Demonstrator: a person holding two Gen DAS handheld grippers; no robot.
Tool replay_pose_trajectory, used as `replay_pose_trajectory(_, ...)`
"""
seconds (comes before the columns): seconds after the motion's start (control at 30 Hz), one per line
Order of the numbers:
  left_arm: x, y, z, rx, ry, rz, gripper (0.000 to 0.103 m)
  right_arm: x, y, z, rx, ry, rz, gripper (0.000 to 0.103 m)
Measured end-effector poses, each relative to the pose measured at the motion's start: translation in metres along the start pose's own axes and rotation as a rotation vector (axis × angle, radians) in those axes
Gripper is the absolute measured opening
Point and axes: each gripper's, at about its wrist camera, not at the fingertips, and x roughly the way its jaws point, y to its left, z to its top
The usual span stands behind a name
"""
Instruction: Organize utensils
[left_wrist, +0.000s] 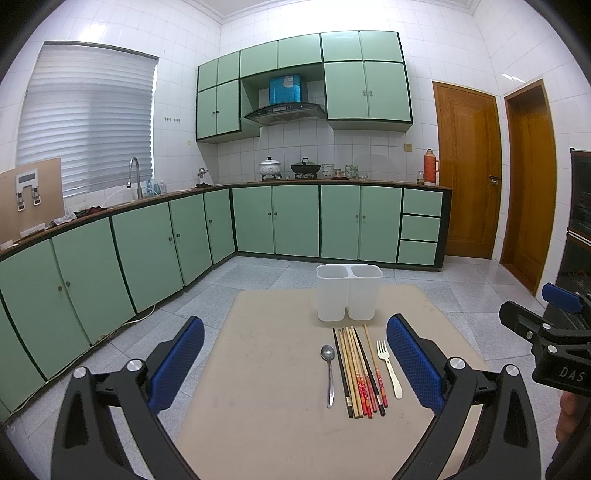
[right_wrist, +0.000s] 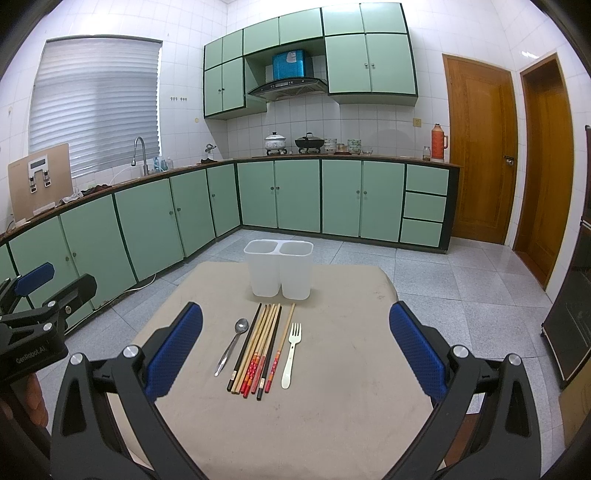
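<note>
A white two-compartment utensil holder (left_wrist: 349, 295) (right_wrist: 279, 271) stands upright at the far side of a beige table (left_wrist: 266, 387) (right_wrist: 332, 406). In front of it lie a metal spoon (left_wrist: 328, 373) (right_wrist: 232, 345), several wooden and black chopsticks (left_wrist: 360, 373) (right_wrist: 258, 350) and a white fork (left_wrist: 388, 367) (right_wrist: 291, 354), side by side. My left gripper (left_wrist: 295, 350) is open and empty above the table's near half. My right gripper (right_wrist: 295, 339) is open and empty, held above the utensils; it shows at the right edge of the left wrist view (left_wrist: 546, 325).
Green kitchen cabinets (left_wrist: 147, 243) run along the left and back walls, with a sink and stove on the counter. Two wooden doors (left_wrist: 469, 173) are at the right. A dark cabinet (right_wrist: 572, 314) stands on the tiled floor at right. The left gripper body (right_wrist: 44, 317) is at left.
</note>
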Motion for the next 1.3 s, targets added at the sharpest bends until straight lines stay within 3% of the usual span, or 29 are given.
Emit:
replay_pose_trajectory(0.83,0.005,0.02,0.003,0.0,0.023,0.004,0.097,0.012,0.001,-0.002,-0.003,0.026,-0.003,0.098)
replay_pose_trajectory(1.0,0.033,0.028,-0.001,0.002,0.071,0.021,0.097,0.029,-0.002,-0.004,-0.009,0.05,-0.02,0.098)
replay_pose_trajectory(1.3,0.116,0.039,-0.022,0.021,0.218,0.063,0.097,0.099,-0.005,-0.016,-0.044,0.143,-0.062,0.098)
